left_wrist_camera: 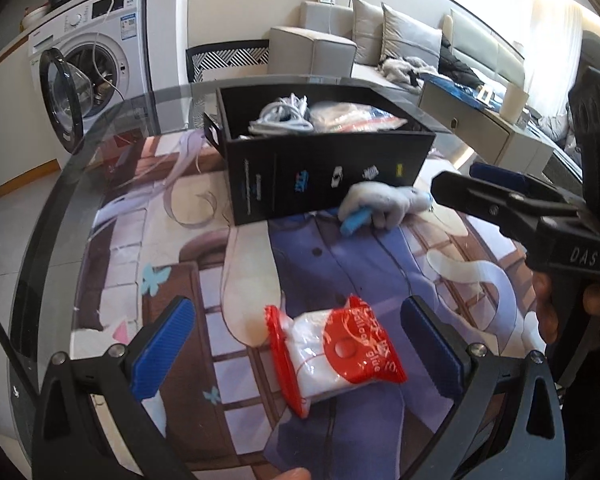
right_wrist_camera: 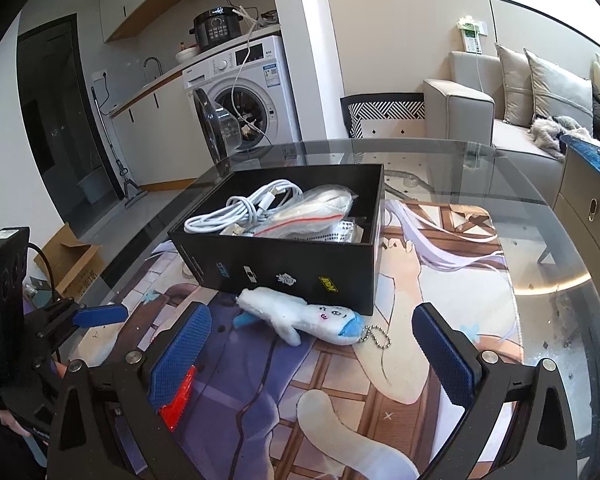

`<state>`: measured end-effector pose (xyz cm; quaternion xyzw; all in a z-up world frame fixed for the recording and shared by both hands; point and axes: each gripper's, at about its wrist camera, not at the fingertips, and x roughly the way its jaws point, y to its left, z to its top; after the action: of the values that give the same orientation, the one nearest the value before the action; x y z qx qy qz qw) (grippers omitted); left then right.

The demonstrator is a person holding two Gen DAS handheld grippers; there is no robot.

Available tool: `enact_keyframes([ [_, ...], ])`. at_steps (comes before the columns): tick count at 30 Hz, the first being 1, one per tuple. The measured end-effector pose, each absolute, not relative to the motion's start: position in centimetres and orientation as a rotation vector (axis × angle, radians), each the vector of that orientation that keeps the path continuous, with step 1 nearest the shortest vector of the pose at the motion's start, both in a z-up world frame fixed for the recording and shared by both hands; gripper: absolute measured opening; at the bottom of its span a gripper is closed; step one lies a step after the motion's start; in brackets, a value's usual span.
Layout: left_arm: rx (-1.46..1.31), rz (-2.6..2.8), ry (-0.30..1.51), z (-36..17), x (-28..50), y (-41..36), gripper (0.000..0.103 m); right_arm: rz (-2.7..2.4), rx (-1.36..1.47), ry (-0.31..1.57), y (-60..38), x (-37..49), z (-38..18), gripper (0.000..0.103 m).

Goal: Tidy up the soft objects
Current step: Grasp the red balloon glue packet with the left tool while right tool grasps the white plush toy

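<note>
A red-and-white packet (left_wrist_camera: pixel 332 352) marked "balloon glue" lies flat on the printed mat. My left gripper (left_wrist_camera: pixel 300 348) stands open around it, one blue pad on each side, neither touching. A white plush toy (right_wrist_camera: pixel 312 316) with blue ears and a ball chain lies against the front wall of the black box (right_wrist_camera: pixel 284 272). My right gripper (right_wrist_camera: pixel 314 356) is open just short of the plush and holds nothing. In the box are a white cable (right_wrist_camera: pixel 244 208) and a clear bag (right_wrist_camera: pixel 312 216). The left wrist view shows the plush (left_wrist_camera: pixel 380 206) and the right gripper (left_wrist_camera: pixel 460 182) beside it.
The printed mat (right_wrist_camera: pixel 440 264) covers the middle of a round glass table (right_wrist_camera: pixel 560 280). Beyond the table are a washing machine (right_wrist_camera: pixel 252 92) with its door open, a chair back (right_wrist_camera: pixel 384 112) and a sofa (right_wrist_camera: pixel 500 112). A cardboard box (right_wrist_camera: pixel 72 256) sits on the floor at left.
</note>
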<state>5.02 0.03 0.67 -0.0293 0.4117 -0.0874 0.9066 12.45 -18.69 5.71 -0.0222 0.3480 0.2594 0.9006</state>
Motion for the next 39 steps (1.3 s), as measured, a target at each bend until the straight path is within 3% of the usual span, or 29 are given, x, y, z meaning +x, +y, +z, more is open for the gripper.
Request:
enact_keyframes([
  [24,-0.009,-0.220,0.953,-1.1,5.2,-1.4,0.103,0.514,-0.047,0.744,-19.4,13.0,5.0,0.102],
  [39,0.042,-0.177,0.929,-1.5,5.4,-1.3,0.103,0.515,-0.056,0.811,-18.6,13.7,3.6,0.102],
])
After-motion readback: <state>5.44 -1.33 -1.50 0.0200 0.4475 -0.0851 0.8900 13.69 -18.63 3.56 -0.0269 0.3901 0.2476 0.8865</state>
